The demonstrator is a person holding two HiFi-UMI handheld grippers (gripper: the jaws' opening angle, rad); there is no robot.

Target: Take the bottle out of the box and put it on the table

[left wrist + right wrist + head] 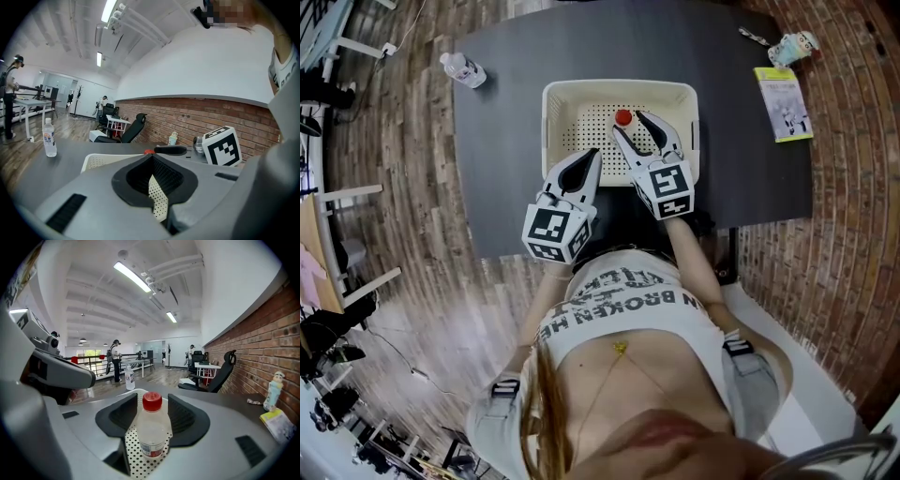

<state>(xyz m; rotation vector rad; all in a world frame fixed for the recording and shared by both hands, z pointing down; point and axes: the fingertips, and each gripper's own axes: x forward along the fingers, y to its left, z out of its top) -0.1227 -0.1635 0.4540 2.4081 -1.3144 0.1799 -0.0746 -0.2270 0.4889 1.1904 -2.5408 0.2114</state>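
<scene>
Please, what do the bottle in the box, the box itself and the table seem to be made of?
Bottle: probably clear plastic, judging by its see-through body; the red cap looks like opaque plastic.
Box: seemingly moulded plastic, cream and matte, with a perforated floor and rounded rim.
Table: dark grey matte top; laminate or painted board, I cannot tell.

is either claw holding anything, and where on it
Nothing is held. The bottle stands ungripped inside the open right claw; the left claw is shut and empty.
</scene>
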